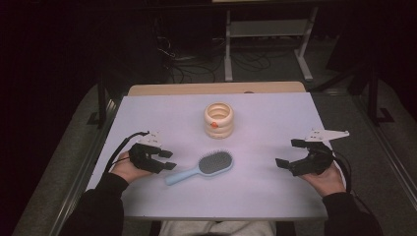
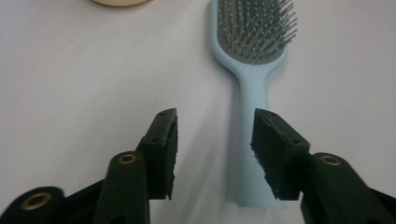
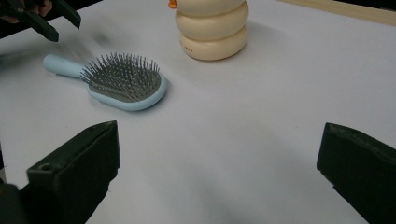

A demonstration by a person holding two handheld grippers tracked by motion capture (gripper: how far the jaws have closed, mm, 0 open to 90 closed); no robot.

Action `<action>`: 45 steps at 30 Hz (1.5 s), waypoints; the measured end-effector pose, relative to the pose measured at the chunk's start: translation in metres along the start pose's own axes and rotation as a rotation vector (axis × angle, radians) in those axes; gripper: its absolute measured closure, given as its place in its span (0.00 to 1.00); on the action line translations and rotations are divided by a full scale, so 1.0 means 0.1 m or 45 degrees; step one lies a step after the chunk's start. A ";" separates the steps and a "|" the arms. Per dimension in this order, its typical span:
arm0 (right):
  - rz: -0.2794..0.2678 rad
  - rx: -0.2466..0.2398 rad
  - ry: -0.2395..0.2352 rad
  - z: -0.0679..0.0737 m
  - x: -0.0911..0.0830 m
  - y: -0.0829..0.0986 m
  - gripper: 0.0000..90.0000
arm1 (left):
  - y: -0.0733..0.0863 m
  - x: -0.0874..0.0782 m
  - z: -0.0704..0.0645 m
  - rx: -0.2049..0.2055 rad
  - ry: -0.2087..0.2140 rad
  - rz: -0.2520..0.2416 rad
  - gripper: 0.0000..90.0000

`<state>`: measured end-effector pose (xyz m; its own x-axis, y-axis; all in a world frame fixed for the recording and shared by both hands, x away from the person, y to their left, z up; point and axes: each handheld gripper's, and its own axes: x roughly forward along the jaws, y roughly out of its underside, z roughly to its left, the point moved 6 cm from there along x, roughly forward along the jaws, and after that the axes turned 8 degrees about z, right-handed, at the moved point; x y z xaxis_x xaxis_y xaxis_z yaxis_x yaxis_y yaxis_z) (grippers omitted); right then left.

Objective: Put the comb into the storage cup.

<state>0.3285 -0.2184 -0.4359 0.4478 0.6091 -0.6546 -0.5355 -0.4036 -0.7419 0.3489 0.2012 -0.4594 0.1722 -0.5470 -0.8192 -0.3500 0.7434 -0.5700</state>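
A light blue hairbrush with grey bristles lies bristles-up on the white table, handle toward the left. My left gripper stands open right at the handle's end; in the left gripper view the handle runs up beside the right jaw, not between the pads. My right gripper is wide open over bare table at the right, well apart from the brush. A cream ringed container stands upright behind the brush, also seen as the cream container.
A wooden board edge runs along the table's far side. Beyond it, on the dark floor, are cables and a metal rack's legs. A dark frame rail flanks the left edge.
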 end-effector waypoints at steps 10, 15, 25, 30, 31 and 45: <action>-0.029 0.018 -0.006 -0.02 -0.04 -0.01 0.00 | -0.15 -0.07 0.01 -0.032 0.032 -0.043 0.27; -0.025 0.025 -0.007 -0.03 -0.03 0.00 0.00 | -0.22 -0.09 0.03 -0.028 0.048 -0.045 0.14; -0.033 0.032 -0.011 -0.05 -0.04 0.00 0.00 | -0.43 -0.05 0.07 -0.094 0.101 -0.037 0.00; -0.031 0.034 -0.011 -0.05 -0.04 0.00 0.00 | -0.54 -0.02 0.04 -0.070 0.104 -0.026 0.00; -0.031 0.034 -0.011 -0.05 -0.04 0.00 0.00 | -0.59 0.00 0.03 -0.065 0.107 -0.019 0.00; -0.033 0.033 -0.014 -0.05 -0.05 0.00 0.00 | -0.73 0.19 0.00 -0.046 0.131 0.001 0.00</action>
<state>0.3297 -0.2245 -0.4337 0.4537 0.6268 -0.6335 -0.5421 -0.3701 -0.7544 0.3777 0.1370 -0.4333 0.0774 -0.5844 -0.8078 -0.3832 0.7305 -0.5652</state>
